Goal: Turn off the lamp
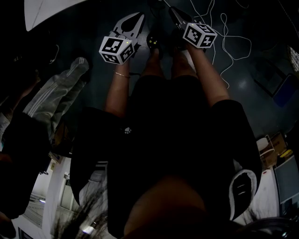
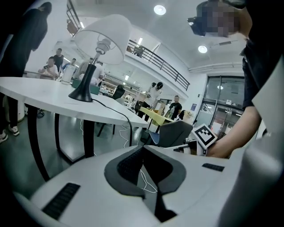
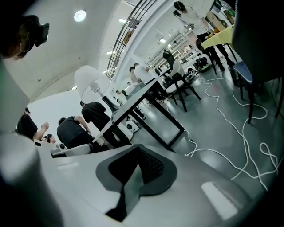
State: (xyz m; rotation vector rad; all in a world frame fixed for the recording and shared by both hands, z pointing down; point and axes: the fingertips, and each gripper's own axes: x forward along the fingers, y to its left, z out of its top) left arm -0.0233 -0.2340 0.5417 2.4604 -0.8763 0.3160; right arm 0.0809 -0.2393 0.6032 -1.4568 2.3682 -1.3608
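Observation:
The lamp (image 2: 101, 39) has a white shade and a black cone base (image 2: 82, 92); it stands on a white table (image 2: 40, 91) ahead and to the left in the left gripper view. Its black cord runs off the table edge. The lamp (image 3: 91, 82) also shows far off on the table in the right gripper view. Whether it is lit I cannot tell. My left gripper (image 2: 143, 148) is shut and empty, well short of the lamp. The right gripper (image 3: 138, 148) is shut and empty too. Both the left gripper (image 1: 135, 21) and the right gripper (image 1: 174, 11) are held out in front of my body.
White cables (image 3: 239, 133) snake over the grey floor. Black table legs (image 2: 60, 133) stand under the white table. Chairs (image 2: 175, 133), a yellow table (image 2: 155, 115) and several people (image 2: 51, 66) fill the room behind. A table corner (image 1: 46, 9) shows in the head view.

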